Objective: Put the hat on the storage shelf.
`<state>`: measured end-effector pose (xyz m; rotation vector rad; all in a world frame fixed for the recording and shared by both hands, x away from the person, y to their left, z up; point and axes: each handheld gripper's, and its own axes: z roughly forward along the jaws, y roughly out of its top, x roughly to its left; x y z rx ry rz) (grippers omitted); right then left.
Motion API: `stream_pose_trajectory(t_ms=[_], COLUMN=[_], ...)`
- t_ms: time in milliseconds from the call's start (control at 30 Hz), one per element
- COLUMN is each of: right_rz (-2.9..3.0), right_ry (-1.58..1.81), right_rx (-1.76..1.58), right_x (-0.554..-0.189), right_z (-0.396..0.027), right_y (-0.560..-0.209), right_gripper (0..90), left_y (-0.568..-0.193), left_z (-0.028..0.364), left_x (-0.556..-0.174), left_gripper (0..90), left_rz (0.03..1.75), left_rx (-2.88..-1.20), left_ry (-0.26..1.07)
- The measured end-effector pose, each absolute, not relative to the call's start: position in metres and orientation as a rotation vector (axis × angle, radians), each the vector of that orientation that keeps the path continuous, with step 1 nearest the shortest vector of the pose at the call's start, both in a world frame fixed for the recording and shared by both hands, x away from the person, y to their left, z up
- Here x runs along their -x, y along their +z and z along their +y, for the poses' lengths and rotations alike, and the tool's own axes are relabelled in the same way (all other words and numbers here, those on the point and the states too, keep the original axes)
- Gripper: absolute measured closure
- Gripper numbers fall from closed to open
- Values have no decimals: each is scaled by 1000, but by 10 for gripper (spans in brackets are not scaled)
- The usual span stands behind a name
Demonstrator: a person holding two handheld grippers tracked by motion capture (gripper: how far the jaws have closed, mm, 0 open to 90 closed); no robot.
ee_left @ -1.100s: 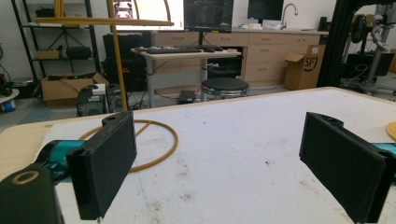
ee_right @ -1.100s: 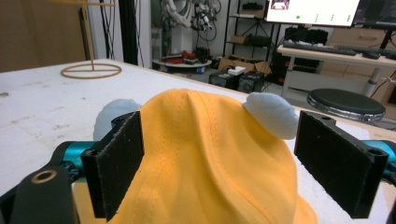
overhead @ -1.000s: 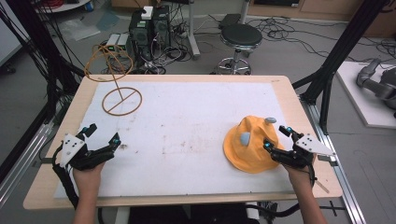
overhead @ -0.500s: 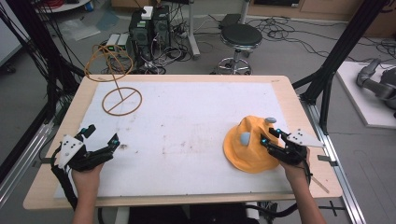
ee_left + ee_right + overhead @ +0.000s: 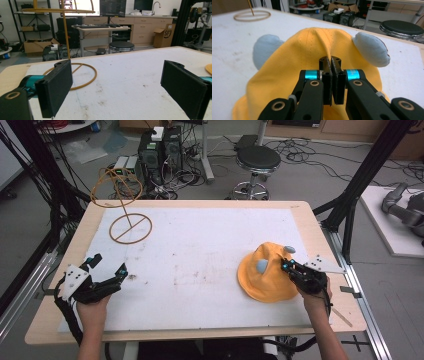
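A yellow hat with two pale blue ears lies on the white mat at the right of the table. My right gripper sits at its right side. In the right gripper view the jaws have just been closing and stand pressed together on a raised fold of the hat's crown. My left gripper rests near the front left corner, its jaws wide apart with nothing between them. A tan wire stand with a ring base stands at the back left.
The white mat covers most of the wooden table. Beyond the far edge are a black stool and computer boxes on the floor. A black frame post rises off the right edge.
The right gripper's jaws have come together on the hat's crown, pinching up a fold of fabric. The left hand and gripper have stayed put.
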<state>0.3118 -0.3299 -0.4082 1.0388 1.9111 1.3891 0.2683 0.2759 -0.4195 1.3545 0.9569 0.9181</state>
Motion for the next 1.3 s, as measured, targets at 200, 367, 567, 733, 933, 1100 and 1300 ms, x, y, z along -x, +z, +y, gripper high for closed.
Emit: stream_pose_trajectory(t_ms=[200,367,567,733,933,1100,1300], right_rz=[1851,1801,1766,1728,1695,1670,1647], right_ry=[1496,1569,1621,1678,1717,1750,1787], right_rx=[-1040,-1038,-1026,-1008,-962,-929,-884], right_x=[-311,-314,-322,-331,-345,-355,-369], right_z=[-330,-328,-318,-303,-281,-260,-224], right_y=[-395,-383,-372,-352,-324,-303,-269], right_gripper=[894,894,894,894,894,895,894], left_y=[-419,-419,-420,-420,-421,-421,-422], left_z=[276,277,276,276,277,278,279], left_x=[-268,-268,-268,-269,-268,-269,-269], left_gripper=[111,111,110,110,110,111,111], left_rz=[958,960,960,956,962,966,964], left_rx=[-1355,-1354,-1353,-1360,-1353,-1350,-1344], left_ry=[921,922,920,917,916,913,914])
